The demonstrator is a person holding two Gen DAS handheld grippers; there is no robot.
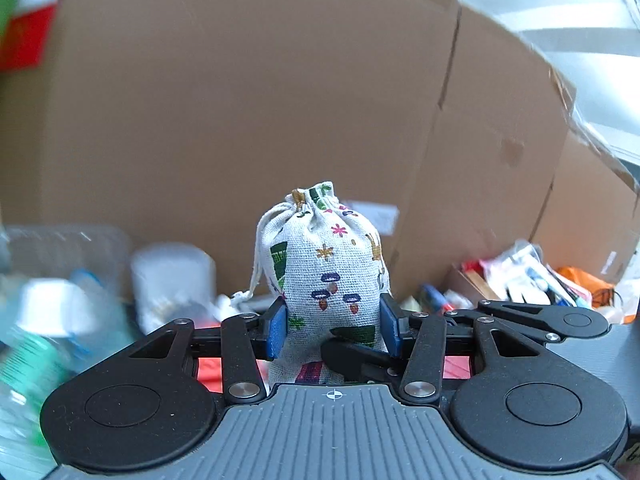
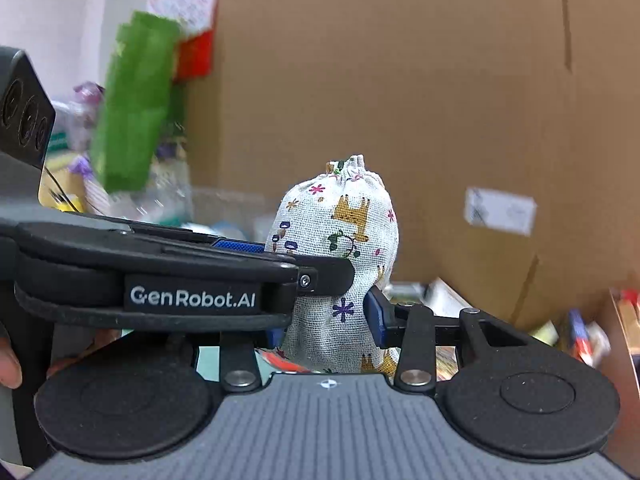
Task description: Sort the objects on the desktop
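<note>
Early in the sort: left gripper [image 1: 334,330] and right gripper [image 2: 326,320] both pinched the same printed drawstring pouch [image 1: 328,272] between their blue pads, held upright before the cardboard box [image 1: 280,100], not yet placed; desk clutter [image 1: 528,276] beyond remained unsorted.

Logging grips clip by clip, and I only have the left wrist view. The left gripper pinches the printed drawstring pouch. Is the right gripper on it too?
Observer: Yes. In the right wrist view the right gripper presses its blue pads on the pouch, just beneath the left gripper crossing in from the side.
Operator: Any sign of the person?
Observer: Fingertips of a hand show at that view's left edge, behind the left gripper's body.
Operator: What print faces the right camera?
Observer: A yellow animal print, near the pouch's top.
</note>
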